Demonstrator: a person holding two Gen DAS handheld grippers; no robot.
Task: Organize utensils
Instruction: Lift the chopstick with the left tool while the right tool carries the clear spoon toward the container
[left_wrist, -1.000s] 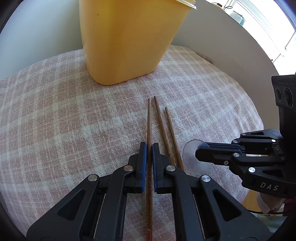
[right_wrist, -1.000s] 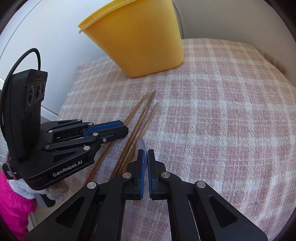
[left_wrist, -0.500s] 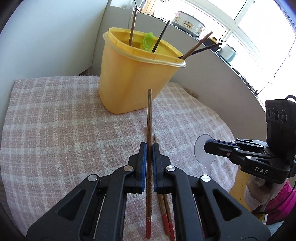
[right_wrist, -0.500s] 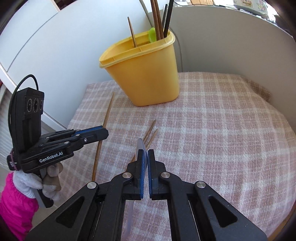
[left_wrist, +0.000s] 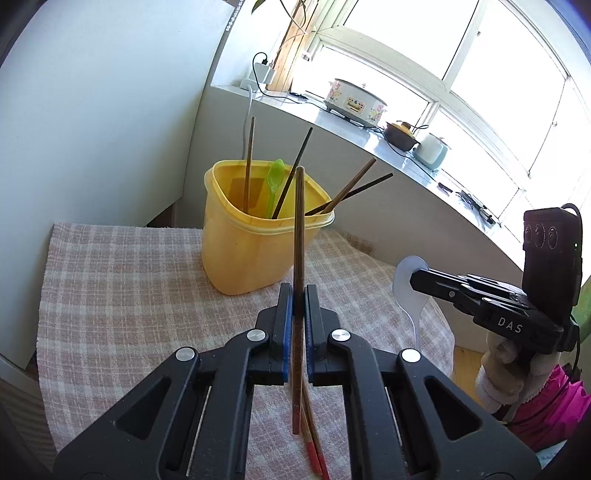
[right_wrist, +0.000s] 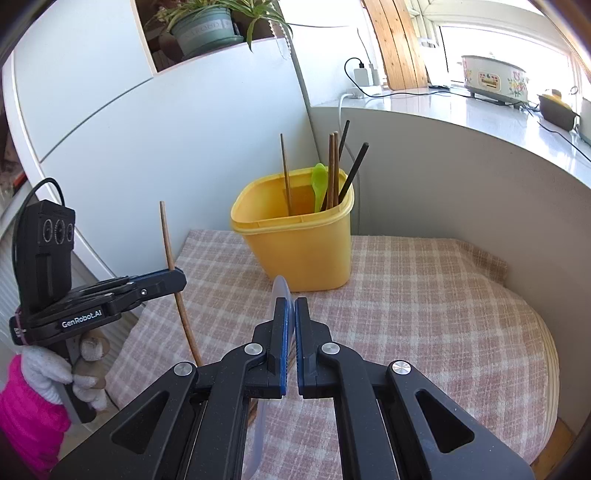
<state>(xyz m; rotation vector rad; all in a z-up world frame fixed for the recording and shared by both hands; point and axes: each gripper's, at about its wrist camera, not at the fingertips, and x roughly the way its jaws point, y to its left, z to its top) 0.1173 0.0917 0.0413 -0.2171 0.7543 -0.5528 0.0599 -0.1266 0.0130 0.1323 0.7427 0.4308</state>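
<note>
Left wrist view: left tongs clamp a wooden chopstick, right tongs a clear plastic spoon, both raised toward the yellow utensil tub.

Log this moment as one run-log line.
left gripper: shut on chopstick | right gripper: shut on clear spoon | both clear of cloth | tub: ahead | two chopsticks: on cloth

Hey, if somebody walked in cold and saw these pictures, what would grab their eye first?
The yellow tub at the back of the checked cloth, bristling with chopsticks and a green spoon. Then the left hand-held gripper clamping a wooden chopstick, and the right hand-held gripper pinching a clear plastic spoon.
</note>
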